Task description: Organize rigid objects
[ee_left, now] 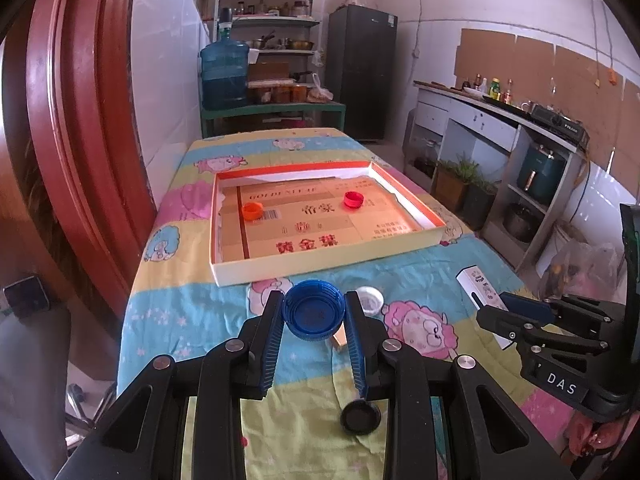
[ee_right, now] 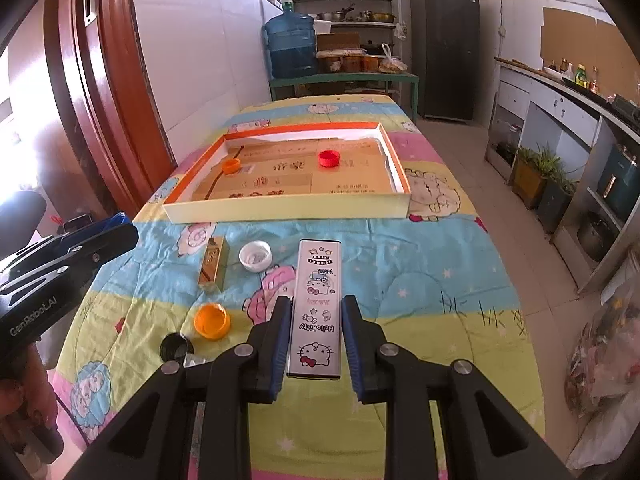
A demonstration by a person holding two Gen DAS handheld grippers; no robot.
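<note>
The left claw (ee_left: 314, 316) held a blue cap (ee_left: 313, 313) between its pads, the cap's hollow side facing up and toward the camera, raised above the quilted table (ee_left: 192, 312). The right claw (ee_right: 316, 334) was clamped on a white Hello Kitty case (ee_right: 317, 308), gripping its long sides near the near end; the case's long axis ran straight away from the claw toward the shallow box (ee_right: 288, 206), its printing upside down as seen from the wrist.

On the table beside the case lay a white cap (ee_right: 256, 255), open side up, and a gold bar-shaped box (ee_right: 214, 264) with its long axis also pointing roughly toward the shallow box. Nearer were an orange cap (ee_right: 212, 321) and a black cap (ee_right: 176, 347). Inside the shallow box sat a small orange cap (ee_right: 231, 165) at the left and a red cap (ee_right: 329, 158) nearer the middle, well apart.
</note>
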